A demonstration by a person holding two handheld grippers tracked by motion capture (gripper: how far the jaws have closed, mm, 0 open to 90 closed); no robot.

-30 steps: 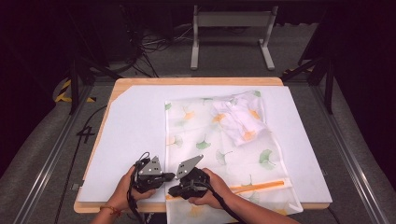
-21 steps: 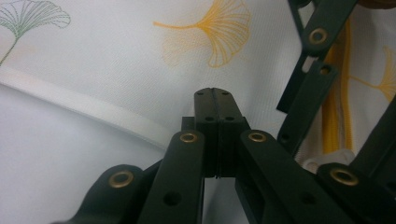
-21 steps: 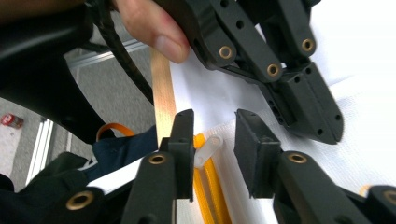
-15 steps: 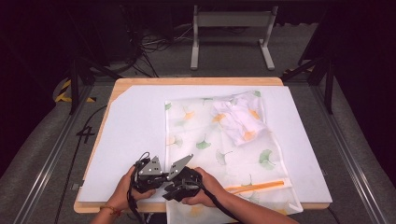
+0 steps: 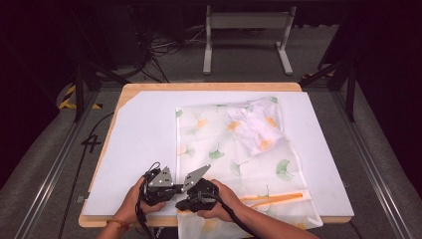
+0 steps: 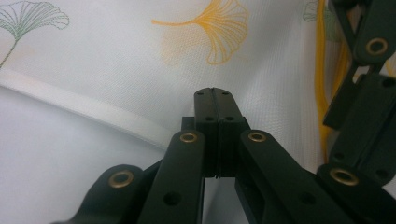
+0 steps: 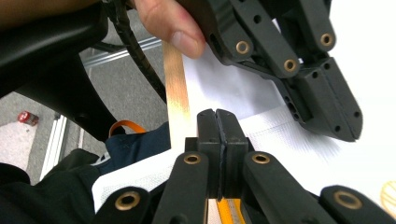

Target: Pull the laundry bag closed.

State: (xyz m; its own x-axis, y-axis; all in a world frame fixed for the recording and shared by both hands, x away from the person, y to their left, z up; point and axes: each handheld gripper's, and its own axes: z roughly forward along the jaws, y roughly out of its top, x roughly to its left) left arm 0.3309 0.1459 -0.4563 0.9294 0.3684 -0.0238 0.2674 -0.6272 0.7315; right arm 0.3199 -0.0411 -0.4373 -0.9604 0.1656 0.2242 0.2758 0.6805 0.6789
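From the high view I see the mesh bag (image 5: 234, 154), a thin white netting printed with green and orange ginkgo leaves, lying flat on the white sheet (image 5: 144, 134) that covers the wooden table (image 5: 199, 86). Its far right corner is folded over, an orange zipper (image 5: 273, 199) runs along its near end, and that near edge hangs off the table. My left gripper (image 5: 171, 191) and right gripper (image 5: 185, 199) meet at the bag's near left corner. Beyond the table are grey carpet, cables and a metal stand (image 5: 247, 30).

In the left gripper view the black jaws are pressed together over the fine woven mesh; I can't tell whether any cloth is caught. A white hem band (image 6: 88, 109) runs across the sheet.

In the right gripper view the jaws have just been closing and now meet flat at the bag's white edge; whether they pinch it I can't tell. The left gripper (image 7: 345, 126) sits just beyond.
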